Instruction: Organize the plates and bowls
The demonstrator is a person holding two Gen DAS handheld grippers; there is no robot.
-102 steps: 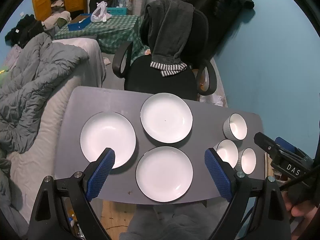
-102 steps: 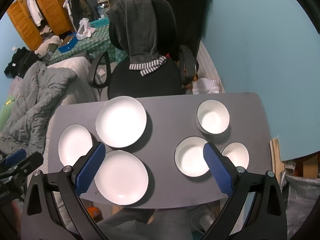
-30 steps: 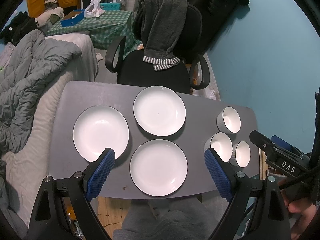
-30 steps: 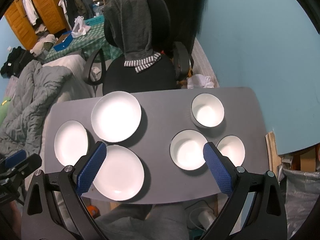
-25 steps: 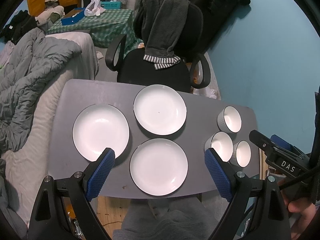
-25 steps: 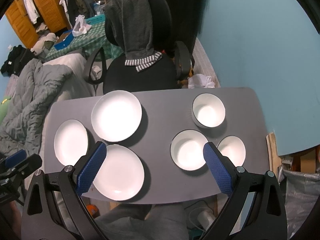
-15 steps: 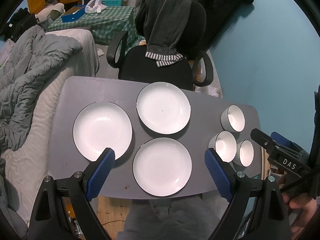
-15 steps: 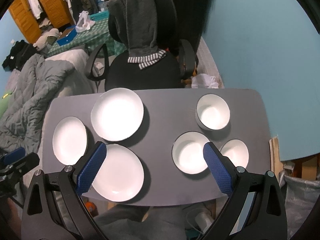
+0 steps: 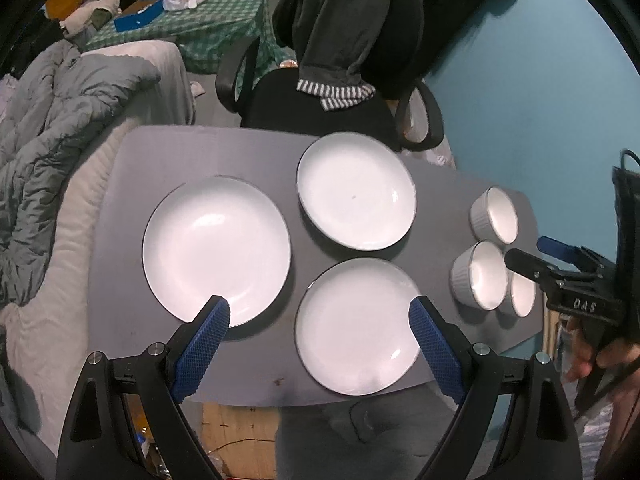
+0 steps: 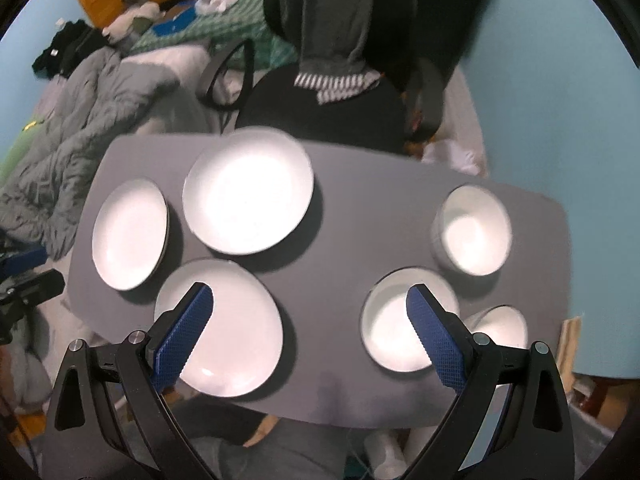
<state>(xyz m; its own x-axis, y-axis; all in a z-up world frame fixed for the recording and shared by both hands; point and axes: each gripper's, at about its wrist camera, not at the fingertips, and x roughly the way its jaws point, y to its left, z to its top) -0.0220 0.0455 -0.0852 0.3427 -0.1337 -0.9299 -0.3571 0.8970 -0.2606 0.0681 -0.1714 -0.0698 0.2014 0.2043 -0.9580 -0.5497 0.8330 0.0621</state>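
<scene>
Three white plates (image 9: 216,246) lie apart at the left and centre of the grey bench (image 9: 132,152), three bowls (image 9: 480,274) at its right. Both grippers, left (image 9: 318,346) and right (image 10: 308,332), hover with fingers wide, empty. Approach a plate rim low and square. The right view is blurred; bowl depth is hard to judge.

- Plates (image 9: 216,246): white with a thin dark rim.
- Bowls (image 9: 480,276): white, ribbed outside.
- Bench (image 9: 168,152): plain grey.
- Gripper pads (image 9: 202,344): blue, cross-hatched.
- Chair (image 9: 320,104): black.
- Cloth (image 9: 224,28) behind: green check.
- Wall (image 9: 520,100): teal.
</scene>
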